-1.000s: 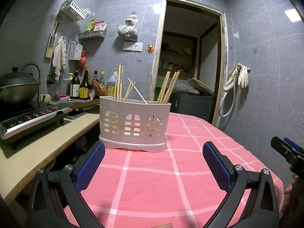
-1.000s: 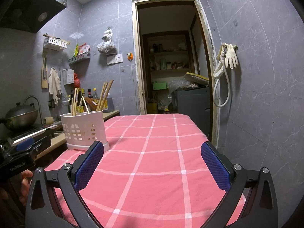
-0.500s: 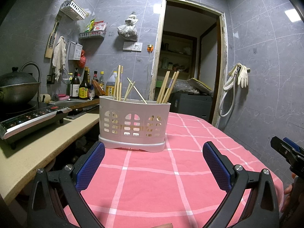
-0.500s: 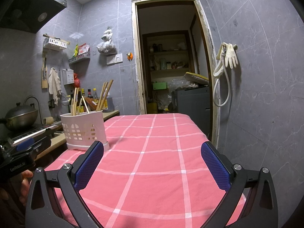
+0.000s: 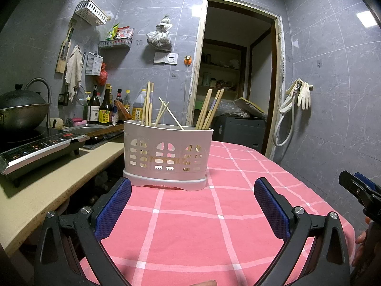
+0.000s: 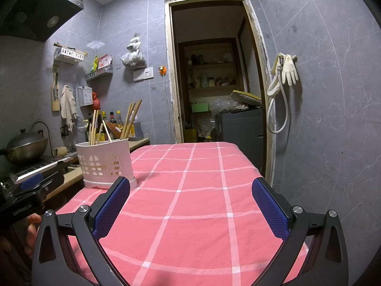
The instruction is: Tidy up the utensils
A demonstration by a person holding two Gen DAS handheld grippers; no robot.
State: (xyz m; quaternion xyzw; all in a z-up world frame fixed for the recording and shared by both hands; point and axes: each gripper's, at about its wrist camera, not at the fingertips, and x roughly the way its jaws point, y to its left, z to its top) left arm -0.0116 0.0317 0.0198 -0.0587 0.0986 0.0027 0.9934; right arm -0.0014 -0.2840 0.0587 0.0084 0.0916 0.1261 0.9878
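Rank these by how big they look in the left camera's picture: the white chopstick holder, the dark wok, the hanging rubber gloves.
1. white chopstick holder, largest, though it is also nearest the camera.
2. dark wok, partly cut off by the picture's edge.
3. rubber gloves, smallest and farthest.

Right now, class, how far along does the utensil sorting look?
Done: chopsticks stand in the white holder on the pink tablecloth. In hand: nothing; the left claw and right claw are both open and empty. Left: no loose utensils show on the cloth, so apparently little.
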